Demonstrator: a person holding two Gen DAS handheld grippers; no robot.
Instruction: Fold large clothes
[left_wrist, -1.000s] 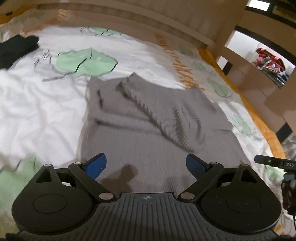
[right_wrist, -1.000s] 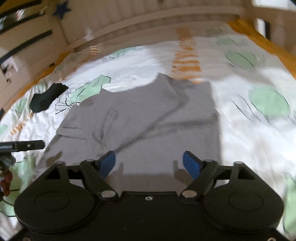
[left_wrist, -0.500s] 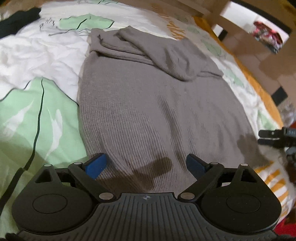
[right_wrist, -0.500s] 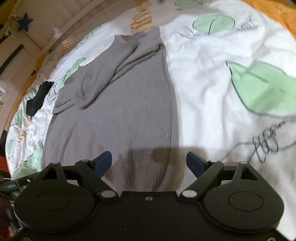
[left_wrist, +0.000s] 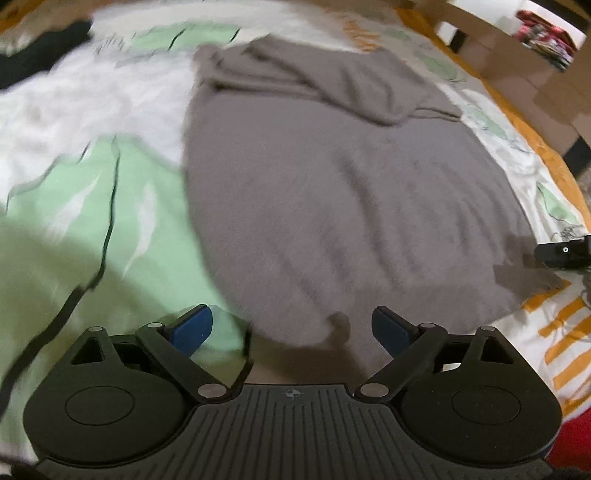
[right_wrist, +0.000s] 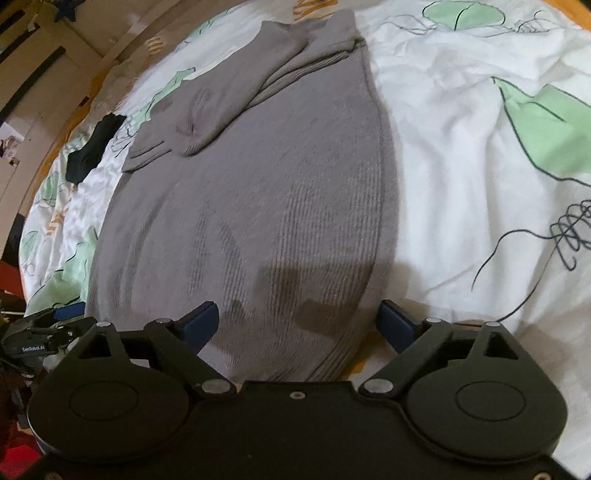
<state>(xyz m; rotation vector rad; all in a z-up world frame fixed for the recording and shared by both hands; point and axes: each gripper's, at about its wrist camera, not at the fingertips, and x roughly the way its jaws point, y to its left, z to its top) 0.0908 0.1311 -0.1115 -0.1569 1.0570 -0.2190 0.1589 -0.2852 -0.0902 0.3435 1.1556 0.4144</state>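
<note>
Dropping closer than a second ago, I hold both tongs, left gripper (left_wrist: 291, 326) and right gripper (right_wrist: 297, 321), spread empty over the gray sweater's (right_wrist: 266, 206) bottom hem, ready to pinch its corners.

Each gripper, left (left_wrist: 291, 326) and right (right_wrist: 299, 325), has blue pads on black linked arms, silver pivot pins and round black housings.

A large grey ribbed knit sweater (left_wrist: 332, 192) (right_wrist: 258, 206) lies spread flat on the bed's white sheet printed with green leaves (right_wrist: 461, 155), its hem nearest the cameras and its neck end farthest away. Both sleeves are folded across the upper chest, one lying over the other in a diagonal band. The body is smooth apart from shallow lengthwise ripples. The hem's ribbed edge curves slightly at its corners.
</note>
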